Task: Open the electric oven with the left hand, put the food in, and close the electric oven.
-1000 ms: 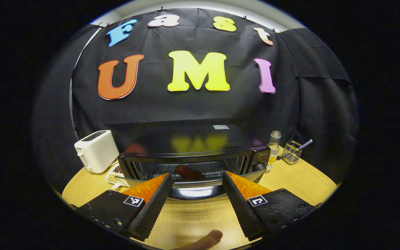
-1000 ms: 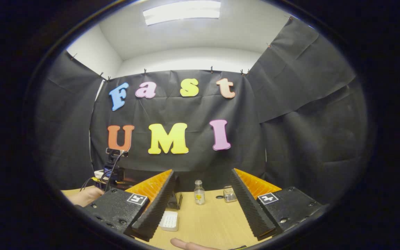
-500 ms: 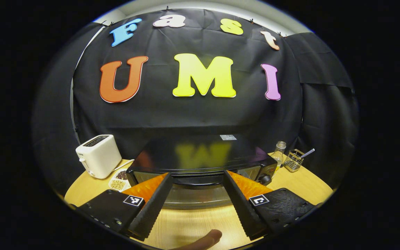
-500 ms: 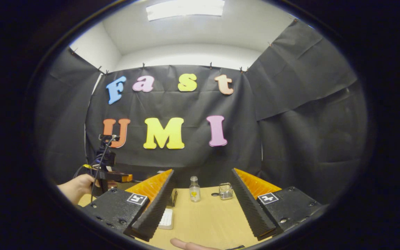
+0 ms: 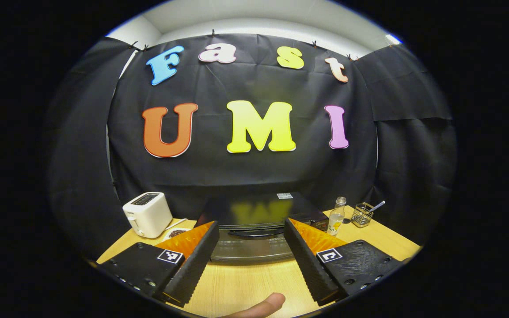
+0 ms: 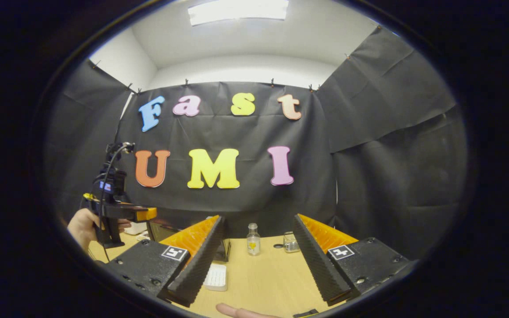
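While I hold the left gripper [image 5: 248,247] wide and empty, the glossy black electric oven [image 5: 259,221] sits at twelve o'clock, its door seemingly shut. Its glass door is rigid, heavy, fragile; I'd take the curved bar handle [image 5: 254,232]. The right gripper [image 6: 256,254] gapes wide, empty.

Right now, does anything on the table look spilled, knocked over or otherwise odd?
Nothing stands out. The electric oven looks closed, the toaster and glass bottle stand upright on the table, and both grippers, left and right, are open and empty.
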`<action>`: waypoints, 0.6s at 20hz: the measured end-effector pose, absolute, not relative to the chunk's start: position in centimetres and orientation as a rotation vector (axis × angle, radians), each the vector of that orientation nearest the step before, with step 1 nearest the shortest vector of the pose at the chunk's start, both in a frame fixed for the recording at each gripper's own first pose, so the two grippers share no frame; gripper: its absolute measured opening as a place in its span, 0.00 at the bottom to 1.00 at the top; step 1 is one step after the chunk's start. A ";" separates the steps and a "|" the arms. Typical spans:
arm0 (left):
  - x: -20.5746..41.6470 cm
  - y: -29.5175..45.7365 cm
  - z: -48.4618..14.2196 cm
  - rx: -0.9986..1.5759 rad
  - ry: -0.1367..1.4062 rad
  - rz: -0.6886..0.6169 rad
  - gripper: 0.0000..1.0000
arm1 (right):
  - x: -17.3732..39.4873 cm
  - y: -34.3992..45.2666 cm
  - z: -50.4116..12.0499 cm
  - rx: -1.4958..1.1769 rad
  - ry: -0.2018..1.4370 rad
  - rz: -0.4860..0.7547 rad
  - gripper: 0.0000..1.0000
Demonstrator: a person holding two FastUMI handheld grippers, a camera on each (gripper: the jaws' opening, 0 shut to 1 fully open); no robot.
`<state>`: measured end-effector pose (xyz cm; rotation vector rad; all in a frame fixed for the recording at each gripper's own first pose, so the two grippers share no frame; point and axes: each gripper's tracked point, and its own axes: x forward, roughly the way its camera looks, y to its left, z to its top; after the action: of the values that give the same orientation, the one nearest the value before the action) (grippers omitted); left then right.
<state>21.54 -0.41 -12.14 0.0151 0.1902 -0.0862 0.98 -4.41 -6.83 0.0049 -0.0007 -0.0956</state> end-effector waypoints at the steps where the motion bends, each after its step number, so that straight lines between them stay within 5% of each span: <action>1: 20.1 -0.5 -11.7 0.007 0.196 -0.079 0.94 | 0.8 -4.2 -6.7 0.002 -0.001 -0.097 0.96; 12: 4.1 1.0 -7.1 -0.044 0.114 0.047 0.94 | 0.2 -2.3 -5.5 0.026 0.084 -0.079 1.00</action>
<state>4.10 1.02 -7.12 -0.0439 0.1143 0.0467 0.21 -2.33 -5.53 0.0260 0.0839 -0.0791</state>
